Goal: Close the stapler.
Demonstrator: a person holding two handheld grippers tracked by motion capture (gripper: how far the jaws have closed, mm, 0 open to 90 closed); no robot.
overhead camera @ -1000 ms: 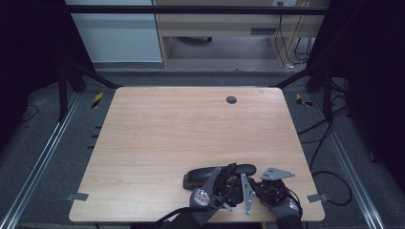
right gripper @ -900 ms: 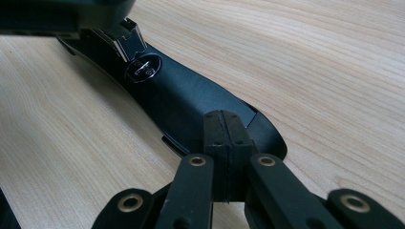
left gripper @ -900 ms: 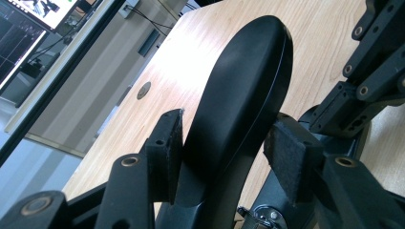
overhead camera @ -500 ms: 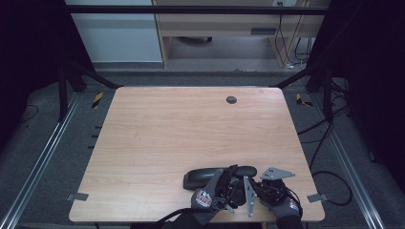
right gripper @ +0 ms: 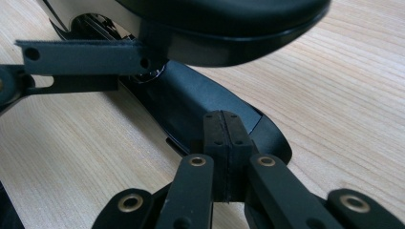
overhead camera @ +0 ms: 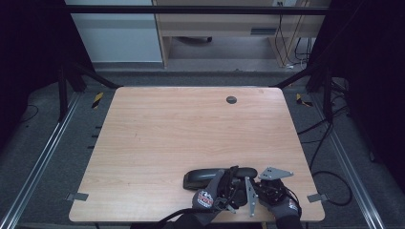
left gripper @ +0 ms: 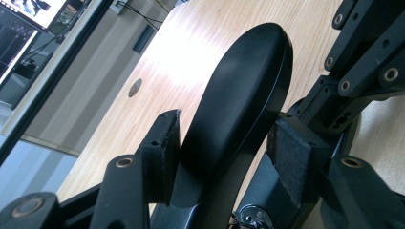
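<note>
Left tool [left gripper: 224,157] loosening round black case [left gripper: 239,95].

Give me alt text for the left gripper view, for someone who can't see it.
A black stapler rises between the left gripper's two black jaws, which have just been opening: one pad sits against its side, the other stands just clear. Beyond it a light wooden table stretches away, with a small round dark insert near its far edge.

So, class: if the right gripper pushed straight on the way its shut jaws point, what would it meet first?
Probably the black stapler: the right gripper has its shut tips just over the stapler's lower body, though the picture leaves contact unclear.
</note>
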